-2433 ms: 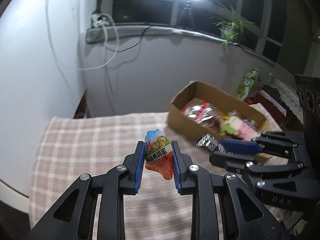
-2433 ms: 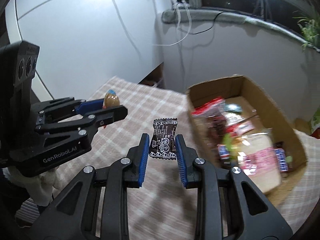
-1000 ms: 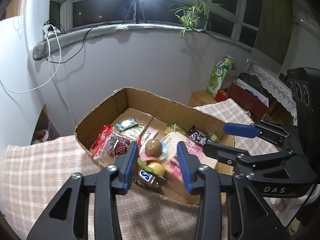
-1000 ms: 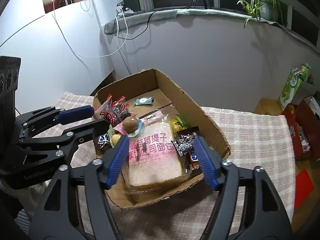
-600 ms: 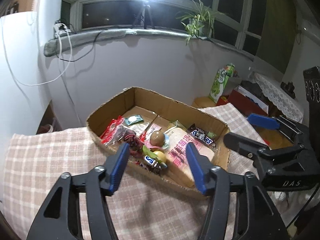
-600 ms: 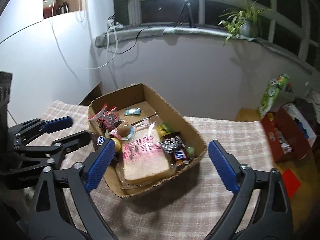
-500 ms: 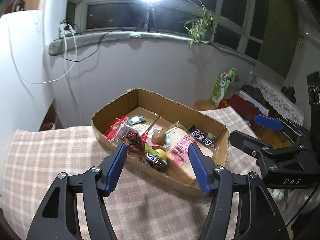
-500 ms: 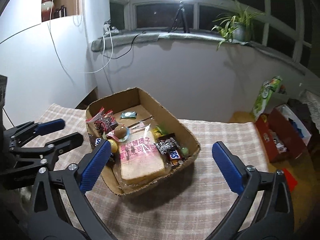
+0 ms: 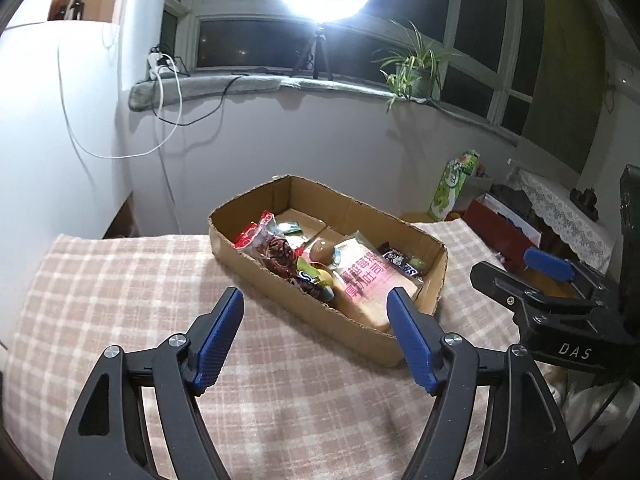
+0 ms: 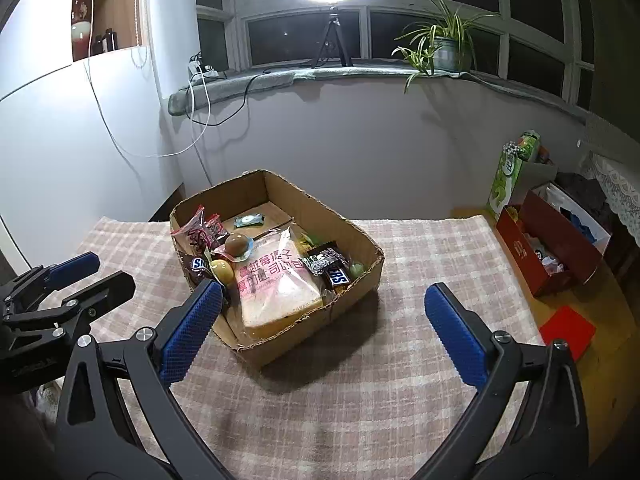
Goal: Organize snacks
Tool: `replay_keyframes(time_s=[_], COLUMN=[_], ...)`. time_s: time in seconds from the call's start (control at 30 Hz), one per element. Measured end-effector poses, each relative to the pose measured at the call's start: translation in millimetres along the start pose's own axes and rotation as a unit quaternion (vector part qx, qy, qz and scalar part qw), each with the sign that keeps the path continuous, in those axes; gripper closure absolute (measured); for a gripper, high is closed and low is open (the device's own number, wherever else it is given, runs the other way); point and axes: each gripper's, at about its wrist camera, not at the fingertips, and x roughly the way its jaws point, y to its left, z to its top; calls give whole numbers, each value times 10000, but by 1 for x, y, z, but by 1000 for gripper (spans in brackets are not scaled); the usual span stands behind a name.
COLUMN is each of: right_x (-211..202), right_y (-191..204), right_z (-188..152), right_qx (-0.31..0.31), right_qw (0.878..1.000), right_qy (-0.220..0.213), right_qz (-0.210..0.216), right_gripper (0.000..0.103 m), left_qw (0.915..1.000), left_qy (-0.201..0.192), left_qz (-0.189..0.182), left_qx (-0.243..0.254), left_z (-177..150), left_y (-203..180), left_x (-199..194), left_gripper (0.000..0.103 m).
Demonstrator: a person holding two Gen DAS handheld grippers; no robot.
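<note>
An open cardboard box (image 9: 280, 280) (image 10: 320, 208) stands on the checked tablecloth. It holds several snacks: a pink bread pack (image 9: 368, 276) (image 10: 276, 276), a brown egg pack (image 9: 322, 250) (image 10: 236, 245), a black candy (image 9: 394, 257) (image 10: 322, 260) and a red bag (image 9: 260, 236). My left gripper (image 9: 314, 296) (image 10: 112, 268) hangs before the box's left front, its jaws opening with nothing between them. On the other side, my right gripper (image 10: 323, 288) (image 9: 506, 264) stands wide open and holds nothing.
The checked tablecloth (image 10: 360, 400) spreads in front of and beside the box. A green carton (image 10: 510, 172) and a red box (image 10: 548, 248) sit on the floor to the right. The white wall with hanging cables (image 9: 160, 120) rises behind the table.
The egg pack and the black candy left my grippers and now lie in the box. Both grippers opened wider and drew back from the box.
</note>
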Motion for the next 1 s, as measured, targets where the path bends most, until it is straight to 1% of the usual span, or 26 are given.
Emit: replay_keyframes(time_s=[0.2, 0.27, 0.37, 0.6, 0.7, 1.0], right_x=[-2, -3, -5, -8, -11, -16], right_y=[0, 2, 4, 6, 8, 6], right_z=[0, 0, -1, 0, 0, -1], right_qx=[7, -15, -46, -66, -100, -103], right_qw=[10000, 10000, 10000, 9999, 9999, 9999], right_qy=[-7, -12, -35, -64, -89, -94], right_qz=[-21, -18, -52, -40, -50, -49], right_gripper=[0, 0, 0, 0, 0, 0], left_qw=[9998, 9997, 9996, 9997, 9997, 9996], left_qy=[-66, -64, -73, -56, -109, -177], left_qz=[168, 223, 268, 237, 222, 235], left_qx=[-27, -61, -80, -16, 33, -40], left_z=[-1, -1, -2, -2, -2, -1], left_y=[0, 1, 1, -1, -3, -3], left_x=[-7, -8, -10, -14, -17, -23], left_gripper=[28, 23, 23, 23, 23, 23])
